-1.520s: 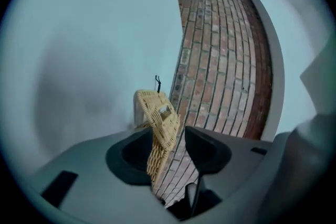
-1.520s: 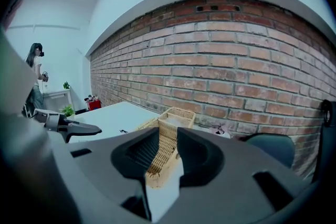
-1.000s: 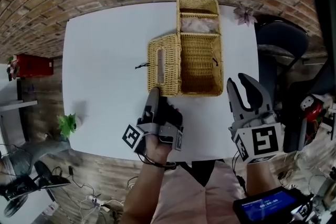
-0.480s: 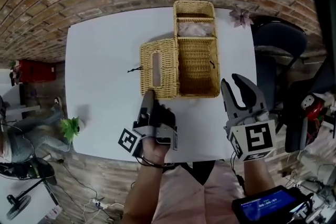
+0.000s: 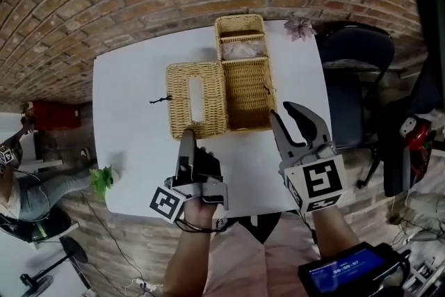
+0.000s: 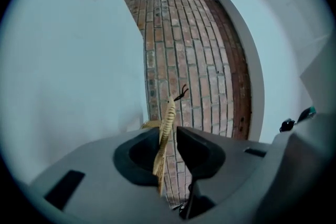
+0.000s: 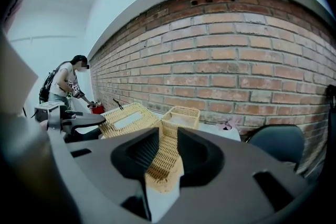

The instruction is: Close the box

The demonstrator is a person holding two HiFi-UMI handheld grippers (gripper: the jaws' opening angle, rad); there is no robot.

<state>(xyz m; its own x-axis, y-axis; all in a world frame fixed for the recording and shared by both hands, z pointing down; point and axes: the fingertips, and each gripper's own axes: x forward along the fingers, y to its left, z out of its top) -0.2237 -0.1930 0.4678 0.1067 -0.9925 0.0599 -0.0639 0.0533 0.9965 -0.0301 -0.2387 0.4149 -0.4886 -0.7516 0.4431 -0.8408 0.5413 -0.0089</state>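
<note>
An open wicker box (image 5: 247, 92) stands on the white table (image 5: 132, 122). Its lid (image 5: 197, 99) is folded out flat to the left. My left gripper (image 5: 188, 142) is shut on the lid's near edge. In the left gripper view the lid (image 6: 169, 113) shows edge-on between the pads of the left gripper (image 6: 167, 132). My right gripper (image 5: 288, 123) is at the box's near right corner. In the right gripper view the box's wicker wall (image 7: 165, 157) fills the gap of the right gripper (image 7: 168, 134). Something pale lies in the box's far compartment (image 5: 241, 49).
A dark chair (image 5: 354, 80) stands close to the table's right side. A pink flower (image 5: 300, 26) lies at the far right corner and a small green plant (image 5: 103, 177) at the left edge. A person (image 7: 65, 84) is off to the left. The floor is brick.
The left jaws, wide apart a second ago, have closed on the lid's near edge. The head view has shifted, so the box sits further left. The right gripper stays by the box's corner.
</note>
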